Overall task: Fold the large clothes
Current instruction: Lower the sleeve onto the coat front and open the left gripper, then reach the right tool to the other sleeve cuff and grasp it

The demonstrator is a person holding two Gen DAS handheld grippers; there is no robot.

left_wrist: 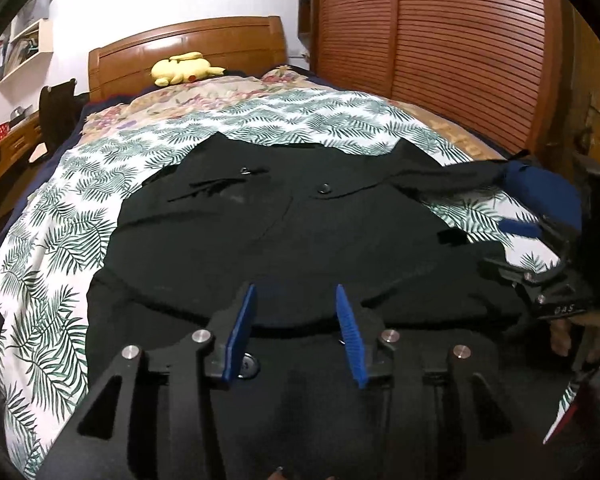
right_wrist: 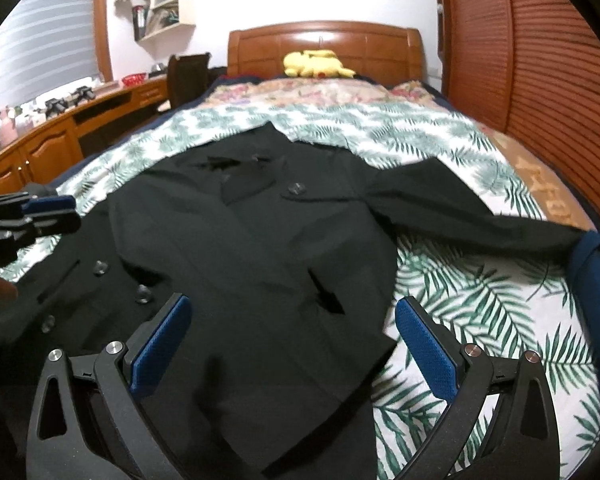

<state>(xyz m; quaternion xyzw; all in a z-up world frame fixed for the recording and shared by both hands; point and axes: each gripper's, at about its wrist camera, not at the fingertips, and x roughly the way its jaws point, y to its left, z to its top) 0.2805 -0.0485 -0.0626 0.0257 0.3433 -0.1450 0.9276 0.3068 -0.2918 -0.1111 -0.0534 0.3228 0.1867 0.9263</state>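
The coat [right_wrist: 240,248] lies on the bedspread [right_wrist: 480,300], a plush toy [right_wrist: 316,63] behind at the headboard [right_wrist: 380,46].

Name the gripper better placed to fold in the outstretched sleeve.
Right. The right gripper is open beside the sleeve stretched to the right; the left gripper sits over the black coat's hem.

We see bare leaf-print bedspread [right_wrist: 480,300] right of the black coat [right_wrist: 240,240], open for passing. A blue cloth [right_wrist: 596,280] blocks the right edge; the yellow plush toy [right_wrist: 316,63] sits far back.
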